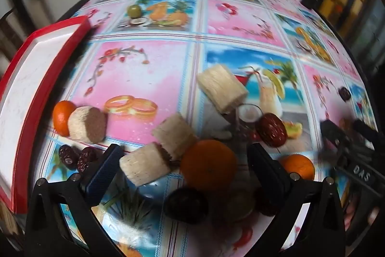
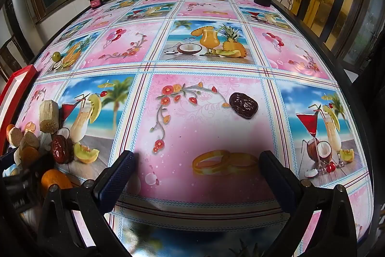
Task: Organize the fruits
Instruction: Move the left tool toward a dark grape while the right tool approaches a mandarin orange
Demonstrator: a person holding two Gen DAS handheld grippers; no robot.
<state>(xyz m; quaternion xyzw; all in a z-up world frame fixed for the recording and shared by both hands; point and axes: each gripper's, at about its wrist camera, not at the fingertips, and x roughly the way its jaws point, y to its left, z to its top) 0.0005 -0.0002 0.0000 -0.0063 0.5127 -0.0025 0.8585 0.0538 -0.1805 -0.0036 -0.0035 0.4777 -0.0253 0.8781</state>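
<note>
Left wrist view: an orange [image 1: 208,164], a cane piece [image 1: 144,166] and a dark date [image 1: 186,205] lay between the wide-open left gripper [image 1: 184,171] fingers, nothing held.
Around: more cane [image 1: 222,87], dates [image 1: 271,132], oranges [image 1: 298,166] crowded the tablecloth [image 1: 240,21].
Tray [image 1: 36,78]: red-rimmed, far left; contents not visible.
Right gripper [image 2: 198,177]: wide open, empty, low over the cloth; lone date [image 2: 243,105] ahead.

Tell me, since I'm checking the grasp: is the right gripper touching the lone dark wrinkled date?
Apart. The right wrist view shows the dark wrinkled date lying well beyond the open right gripper.

Glossy printed tablecloth [image 2: 207,127], wrinkled shiny date [image 2: 243,104], fibrous matt sugarcane pieces [image 1: 221,87]
</note>
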